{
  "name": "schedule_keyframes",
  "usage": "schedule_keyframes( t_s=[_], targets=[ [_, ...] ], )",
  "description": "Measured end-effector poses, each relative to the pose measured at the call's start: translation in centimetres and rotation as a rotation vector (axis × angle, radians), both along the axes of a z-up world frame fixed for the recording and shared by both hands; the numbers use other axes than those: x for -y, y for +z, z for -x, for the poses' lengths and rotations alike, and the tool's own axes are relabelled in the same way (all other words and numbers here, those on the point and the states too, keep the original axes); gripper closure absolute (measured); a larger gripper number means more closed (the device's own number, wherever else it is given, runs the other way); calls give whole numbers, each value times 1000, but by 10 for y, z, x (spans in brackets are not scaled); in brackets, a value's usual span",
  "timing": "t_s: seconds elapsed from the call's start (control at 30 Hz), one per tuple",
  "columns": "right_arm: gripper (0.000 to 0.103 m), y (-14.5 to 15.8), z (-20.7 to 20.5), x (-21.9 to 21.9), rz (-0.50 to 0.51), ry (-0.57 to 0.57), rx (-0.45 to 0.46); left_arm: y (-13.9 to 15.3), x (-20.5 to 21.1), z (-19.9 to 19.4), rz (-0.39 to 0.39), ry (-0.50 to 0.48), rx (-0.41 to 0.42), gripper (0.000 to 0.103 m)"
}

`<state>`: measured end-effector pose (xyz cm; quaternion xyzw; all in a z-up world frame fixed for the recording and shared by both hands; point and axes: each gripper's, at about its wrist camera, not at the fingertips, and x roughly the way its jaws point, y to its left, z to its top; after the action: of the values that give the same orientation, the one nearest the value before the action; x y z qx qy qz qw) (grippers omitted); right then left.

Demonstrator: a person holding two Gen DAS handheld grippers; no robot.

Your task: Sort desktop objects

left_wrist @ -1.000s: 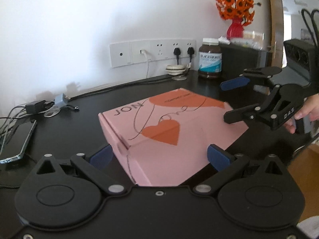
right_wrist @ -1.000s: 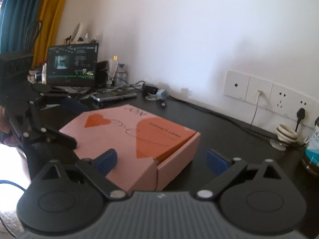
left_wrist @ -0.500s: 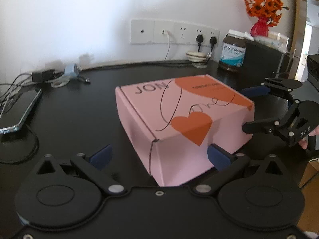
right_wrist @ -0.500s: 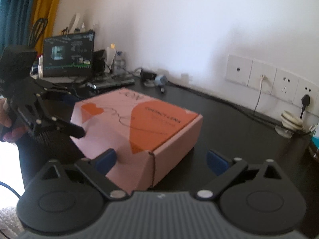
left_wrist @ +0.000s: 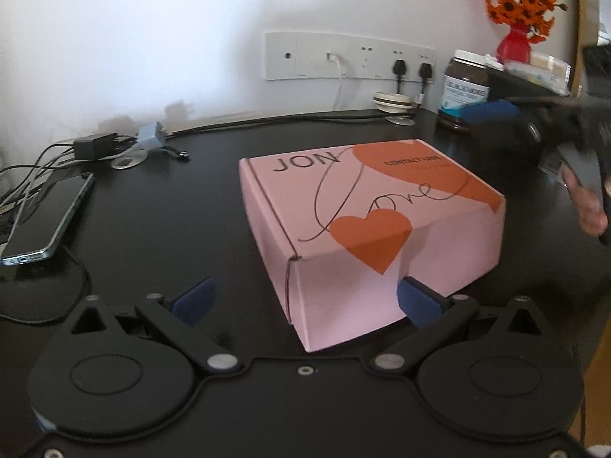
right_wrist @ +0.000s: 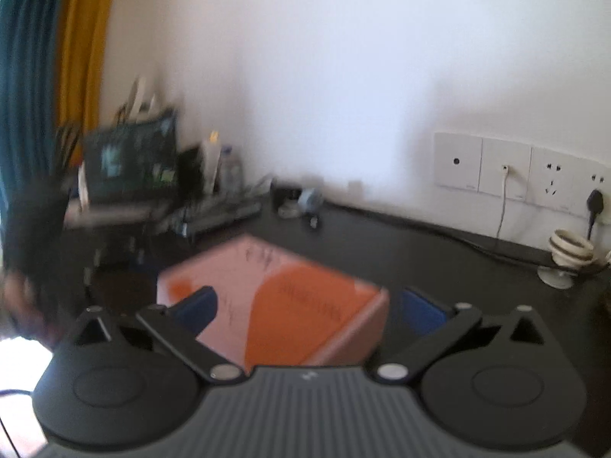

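A pink cardboard box (left_wrist: 366,221) with orange hearts and "JON" lettering lies on the black desk (left_wrist: 172,229). My left gripper (left_wrist: 303,297) is open at the box's near corner, which sits between its blue pads without touching them. In the left wrist view my right gripper (left_wrist: 534,126) is a dark blur beyond the box's far right end, with a hand (left_wrist: 588,206) behind it. The right wrist view is blurred. There my right gripper (right_wrist: 309,305) has its jaws opening, and the box (right_wrist: 275,297) lies low between the pads, apart from them. The left gripper (right_wrist: 34,229) is a dark smear at the left.
A phone (left_wrist: 46,221) and tangled charger cables (left_wrist: 95,145) lie at the desk's left. Wall sockets (left_wrist: 347,61), a coiled white cable (left_wrist: 393,101), a brown jar (left_wrist: 466,87) and a red vase of orange flowers (left_wrist: 515,42) line the back. A laptop (right_wrist: 130,160) stands far left.
The left view has swung so the box's near corner now faces my left gripper. My right gripper has risen and moved over the box's end, blurring, and its jaws have widened slightly.
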<state>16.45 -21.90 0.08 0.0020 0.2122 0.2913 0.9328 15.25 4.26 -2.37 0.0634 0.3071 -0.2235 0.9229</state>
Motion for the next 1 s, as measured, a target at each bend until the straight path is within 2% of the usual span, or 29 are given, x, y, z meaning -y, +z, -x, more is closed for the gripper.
schedule_keyframes(
  t_s=[0.07, 0.17, 0.33, 0.43, 0.7, 0.73, 0.9, 1.0],
  targets=[
    [1, 5, -23, -8, -47, -18, -45, 1, -5, -4, 7, 53, 3, 0],
    [1, 2, -58, -23, -57, -39, -93, 2, -15, -12, 36, 147, -2, 0],
    [1, -13, -92, -36, -120, -47, -277, 2, -33, -21, 124, 213, -53, 0],
    [1, -17, -90, -34, -157, -49, -344, 3, -32, -13, 137, 185, -56, 0],
    [1, -17, -57, -25, -246, 18, -469, 10, -3, 20, 155, -28, -76, 0],
    [1, -17, -52, -25, -257, 23, -489, 9, -2, 21, 160, -36, -80, 0],
    [1, -17, -33, -18, -295, -30, -478, 11, -2, 25, 172, -36, -114, 0],
    [1, -19, -34, -11, -347, -10, -509, 11, -2, 31, 147, -51, -92, 0]
  ],
)
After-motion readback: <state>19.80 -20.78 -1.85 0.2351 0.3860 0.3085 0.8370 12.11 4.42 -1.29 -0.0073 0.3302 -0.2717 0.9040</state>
